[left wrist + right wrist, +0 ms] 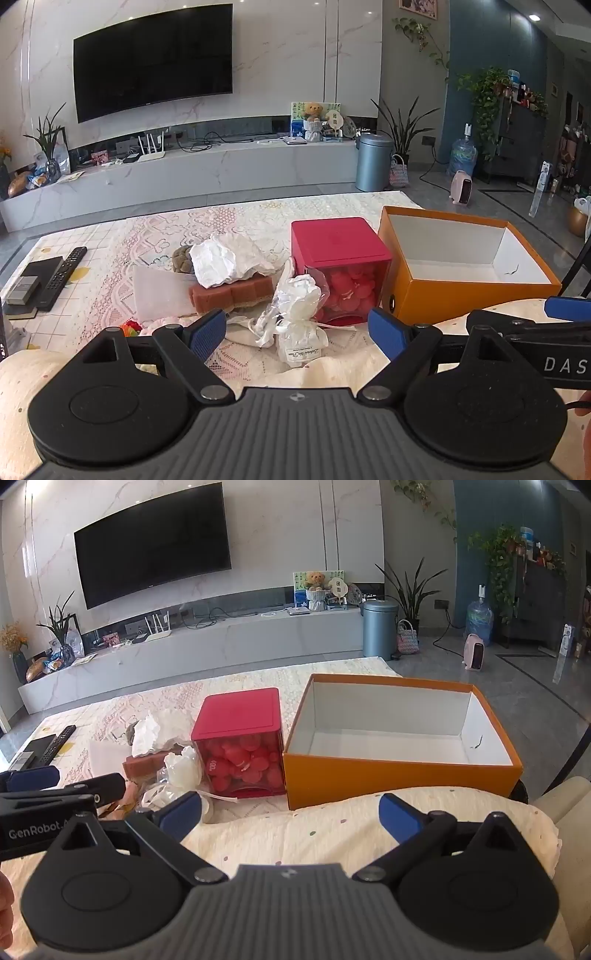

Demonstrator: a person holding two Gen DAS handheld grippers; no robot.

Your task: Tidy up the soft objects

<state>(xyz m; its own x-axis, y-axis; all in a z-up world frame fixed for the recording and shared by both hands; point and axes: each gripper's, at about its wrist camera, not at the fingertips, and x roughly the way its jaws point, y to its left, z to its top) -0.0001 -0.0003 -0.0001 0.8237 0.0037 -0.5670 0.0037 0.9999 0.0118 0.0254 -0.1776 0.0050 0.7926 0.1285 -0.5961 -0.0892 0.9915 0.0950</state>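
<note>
Setting: living room with a wall television (153, 61) behind; I work over a low table (255, 218) under a lace cloth.
Soft pile: crumpled white paper (229, 258) lies on an orange sponge (231, 293), which runs roughly nine to three o'clock; a brownish knobbly lump (183, 259) sits just behind them at eleven.
Nearest soft thing: a small white gauze pouch (301, 328) lies at twelve o'clock from my left gripper (297, 332), between the lines of its two pads but a little beyond them, its long axis running six to twelve (so I judge a straight push forward would bring the pads to either side of it).
Left gripper: spread wide, pinching nothing.
Right gripper (291, 816): spread wide too, holding nothing, over a pale dotted cushion (332, 834); the pile is at ten o'clock from it.
Nearer hand: my left, by my reading; the right is nearer the box.
Orange box (399, 779): open-topped, at one o'clock from my right gripper, white inside and bare except for one small dark speck near its right wall.
Red cube container (340, 243): red lid on, clear front, packed with pink-red round pieces; touching or nearly touching the orange box.
Remote control (64, 273): at ten o'clock, well apart from the pile.
</note>
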